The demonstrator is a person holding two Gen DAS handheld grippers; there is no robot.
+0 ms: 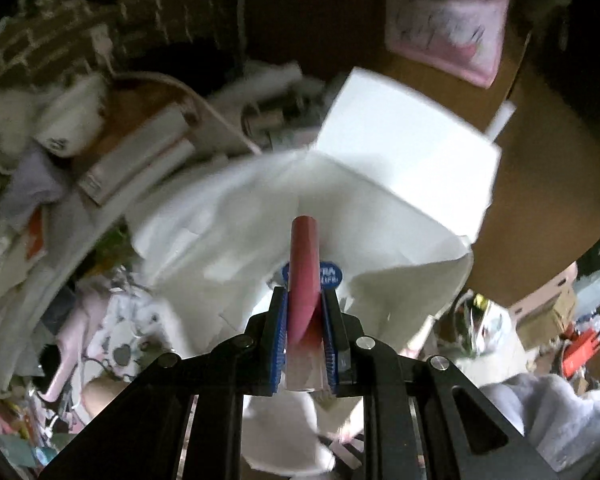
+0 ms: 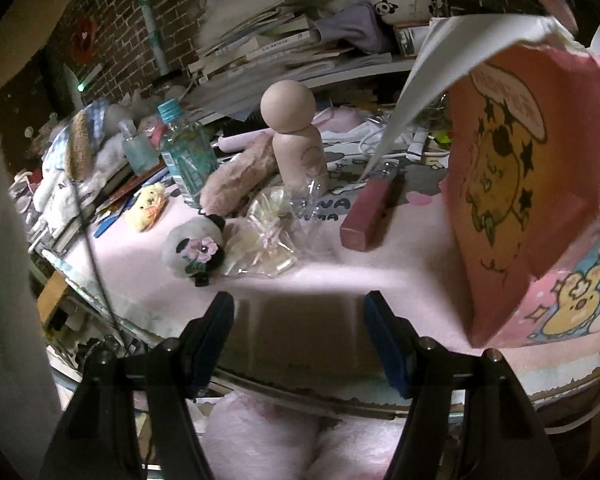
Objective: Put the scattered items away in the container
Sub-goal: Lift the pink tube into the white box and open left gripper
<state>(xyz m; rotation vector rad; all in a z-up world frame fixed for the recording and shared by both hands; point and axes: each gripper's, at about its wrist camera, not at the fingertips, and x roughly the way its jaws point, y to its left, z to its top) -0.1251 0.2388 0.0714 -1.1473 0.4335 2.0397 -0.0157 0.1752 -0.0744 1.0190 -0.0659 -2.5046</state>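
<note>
My left gripper [image 1: 305,300] is shut on a pink tube [image 1: 304,264] and holds it over the open mouth of a bag, whose white inside [image 1: 260,216] fills the left wrist view. In the right wrist view the same bag is pink with cartoon prints [image 2: 516,184] and stands at the right on a pink mat [image 2: 340,276]. My right gripper [image 2: 300,332] is open and empty above the mat's near edge. On the mat lie a pink stick case [image 2: 366,218], a panda plush [image 2: 194,250], a clear wrapped packet [image 2: 264,240], a wooden peg doll [image 2: 296,140] and a yellow bear charm [image 2: 148,206].
A water bottle [image 2: 186,152], a small glass bottle [image 2: 138,152] and a fuzzy tan plush [image 2: 236,180] stand behind the items. Stacked books [image 2: 268,48] and a panda bowl [image 2: 404,2] sit against the brick wall. A cardboard box [image 1: 540,200] is beside the bag.
</note>
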